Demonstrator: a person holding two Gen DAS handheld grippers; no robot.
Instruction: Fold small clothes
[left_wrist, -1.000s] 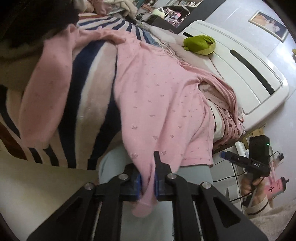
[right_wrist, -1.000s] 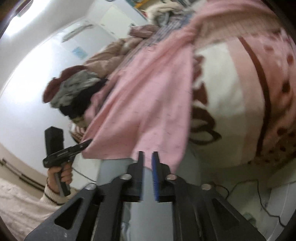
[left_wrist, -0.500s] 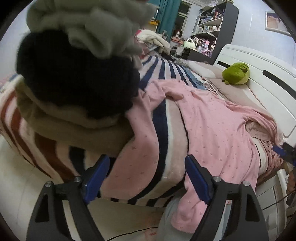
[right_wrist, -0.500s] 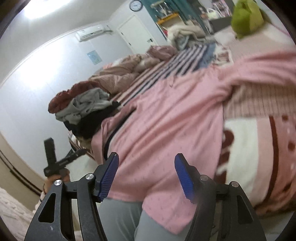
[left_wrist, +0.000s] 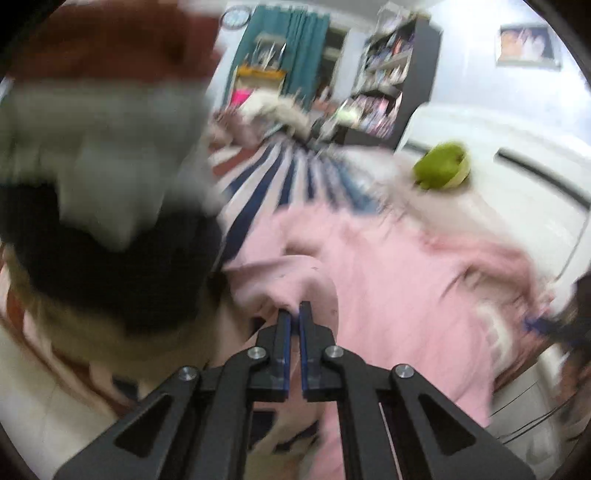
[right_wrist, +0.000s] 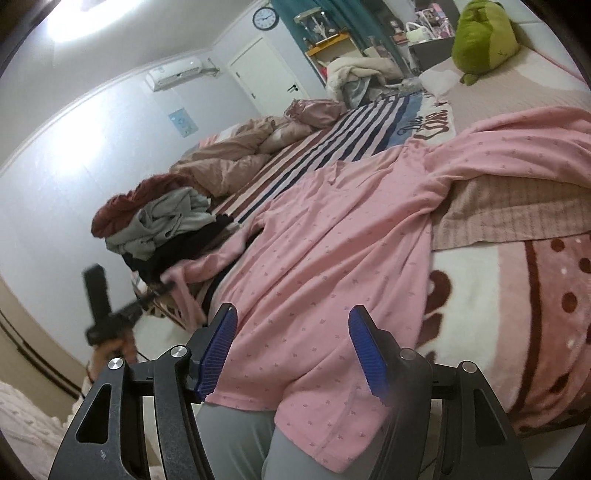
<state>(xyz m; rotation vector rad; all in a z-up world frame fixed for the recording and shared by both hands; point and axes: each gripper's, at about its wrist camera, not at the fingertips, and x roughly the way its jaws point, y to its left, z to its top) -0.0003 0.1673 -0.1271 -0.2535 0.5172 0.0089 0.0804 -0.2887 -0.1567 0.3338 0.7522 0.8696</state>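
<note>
A pink long-sleeved top (right_wrist: 332, 240) with small dots lies spread on the bed, its hem hanging over the near edge. In the blurred left wrist view the same top (left_wrist: 388, 288) fills the middle. My left gripper (left_wrist: 294, 314) is shut on a fold of its left sleeve; it also shows in the right wrist view (right_wrist: 162, 286), at the sleeve's end. My right gripper (right_wrist: 291, 350) is open and empty, its blue pads either side of the hem without touching it.
A pile of clothes (right_wrist: 159, 225) in red, grey and black sits at the bed's left edge, close to my left gripper. A striped blanket (right_wrist: 332, 136) lies behind, a green plush toy (right_wrist: 484, 37) at the far right, a dotted blanket (right_wrist: 517, 295) to the right.
My left gripper let go of the hem, opened, moved left to the sleeve and shut on it. My right gripper opened off the hem and backed away a little.
</note>
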